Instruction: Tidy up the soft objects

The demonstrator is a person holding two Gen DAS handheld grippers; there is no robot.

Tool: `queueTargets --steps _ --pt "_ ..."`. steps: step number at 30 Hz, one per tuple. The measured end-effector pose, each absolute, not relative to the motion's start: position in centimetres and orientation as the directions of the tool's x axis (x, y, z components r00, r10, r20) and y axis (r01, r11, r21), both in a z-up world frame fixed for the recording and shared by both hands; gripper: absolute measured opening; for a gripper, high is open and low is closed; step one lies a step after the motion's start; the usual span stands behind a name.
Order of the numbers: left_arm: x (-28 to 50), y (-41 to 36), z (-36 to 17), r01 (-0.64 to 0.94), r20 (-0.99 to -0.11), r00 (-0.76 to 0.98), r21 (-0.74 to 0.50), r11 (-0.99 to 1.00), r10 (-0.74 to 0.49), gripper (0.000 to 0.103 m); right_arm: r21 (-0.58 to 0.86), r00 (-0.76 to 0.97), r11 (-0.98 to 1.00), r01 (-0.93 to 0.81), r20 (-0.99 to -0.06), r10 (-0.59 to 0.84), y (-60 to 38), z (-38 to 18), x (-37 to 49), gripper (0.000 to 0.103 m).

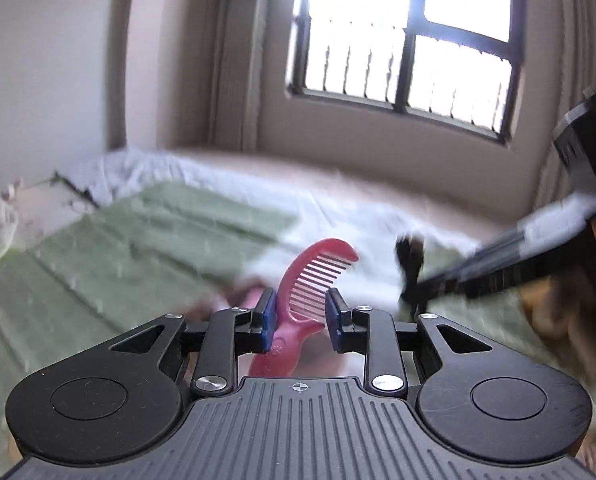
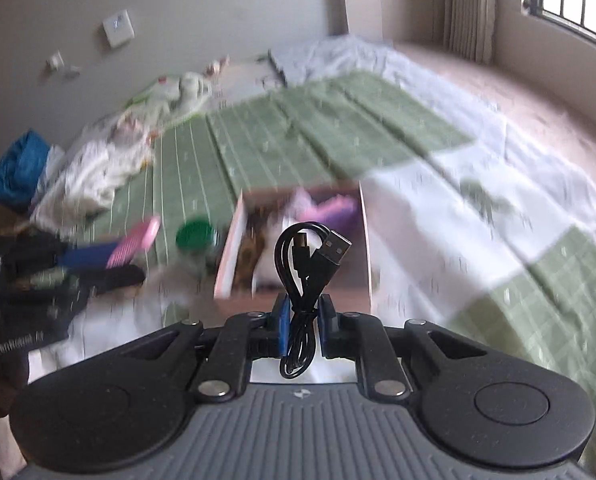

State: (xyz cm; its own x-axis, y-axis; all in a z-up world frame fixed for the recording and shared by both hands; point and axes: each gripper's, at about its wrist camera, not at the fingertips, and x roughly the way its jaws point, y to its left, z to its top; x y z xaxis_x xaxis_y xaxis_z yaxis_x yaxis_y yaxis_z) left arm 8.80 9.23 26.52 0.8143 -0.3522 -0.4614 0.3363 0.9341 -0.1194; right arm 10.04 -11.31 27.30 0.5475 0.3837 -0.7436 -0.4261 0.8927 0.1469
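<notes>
Above a bed [image 2: 438,184] spread with a green-and-white checked cover, my two tools hang in blurred mid-air. My left tool [image 1: 301,314] has a pink comb [image 1: 304,280] standing between its blue pads [image 1: 269,316]: the handle lies against the left-hand pad, while the teeth side appears to meet the right-hand pad, though I cannot tell for certain that both press on it. The comb's toothed head rises past the fingertips and curves to the right in that view. My right tool [image 2: 302,320] is nearly closed and pinches a coiled black USB cable [image 2: 304,272] at its middle, the loop and the flat plug standing up beyond the fingertips and a smaller loop hanging back toward the camera. Beyond that cable, an open pinkish cardboard box [image 2: 233,256] sits on the bed, holding a purple item [image 2: 332,210] and other things too smeared to name. Just left of the box, a green round lid [image 2: 193,234] lies on the cover. Crumpled white cloths [image 2: 93,168] and a blue bundle [image 2: 17,170] lie along the wall side of the bed. From the left wrist view, a barred window [image 1: 406,40] glares white above the bed, and the other tool's dark body crosses the right edge, blurred.
</notes>
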Motion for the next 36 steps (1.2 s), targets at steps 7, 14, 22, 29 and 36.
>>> queueTargets --steps 7,14,22,29,36 --pt "16.9 9.0 20.4 0.136 -0.530 0.822 -0.174 0.975 -0.209 0.031 0.339 0.528 0.855 -0.392 -0.679 0.511 -10.2 25.7 20.3 0.072" --pt "10.6 11.3 11.2 0.169 -0.599 0.750 -0.239 0.956 -0.282 0.031 0.269 0.481 0.830 -0.489 -0.711 0.514 -13.3 17.2 19.1 0.074" --pt "3.0 11.2 4.1 -0.002 -0.677 0.721 -0.217 0.976 -0.149 0.031 0.391 0.413 0.858 -0.333 -0.758 0.505 -18.1 5.0 15.7 0.079" --pt "1.9 10.3 10.9 -0.024 -0.622 0.776 -0.195 0.980 -0.105 0.031 0.274 0.425 0.880 -0.388 -0.794 0.435 -14.5 11.0 13.7 0.087" --pt "-3.2 7.2 12.9 0.027 -0.580 0.804 -0.186 0.982 -0.132 0.019 0.138 0.510 0.932 -0.335 -0.805 0.303 -10.1 13.5 5.3 0.096"
